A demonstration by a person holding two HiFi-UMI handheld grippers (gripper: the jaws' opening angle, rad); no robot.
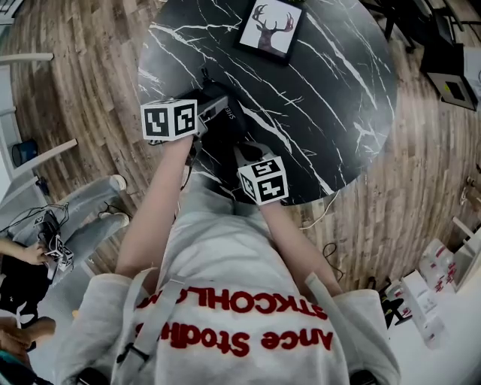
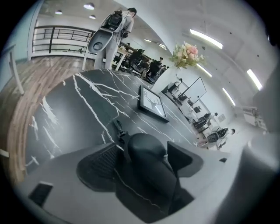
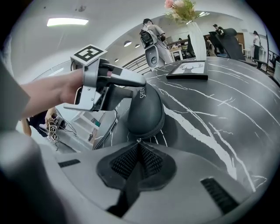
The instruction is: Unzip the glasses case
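The black glasses case (image 2: pixel 148 164) lies near the front edge of the round black marble table (image 1: pixel 338 90). My left gripper (image 2: pixel 144 151) is shut on the case's rounded end, with the pads pressing on both sides. A short black strap (image 2: pixel 119 129) sticks out beyond the case. In the right gripper view the case (image 3: pixel 146 111) lies just ahead, with the left gripper (image 3: pixel 109 81) clamped on its far side. My right gripper (image 3: pixel 139 151) is shut, its pads meeting on the small metal zipper pull (image 3: pixel 138 140) at the case's near end.
A framed deer picture (image 1: pixel 270 26) lies flat at the back of the table. A vase of flowers (image 3: pixel 181 6) stands farther off. People stand and sit in the room behind. The wood floor (image 1: pixel 421 195) surrounds the table, and another person's hands (image 1: pixel 30 256) show at the left.
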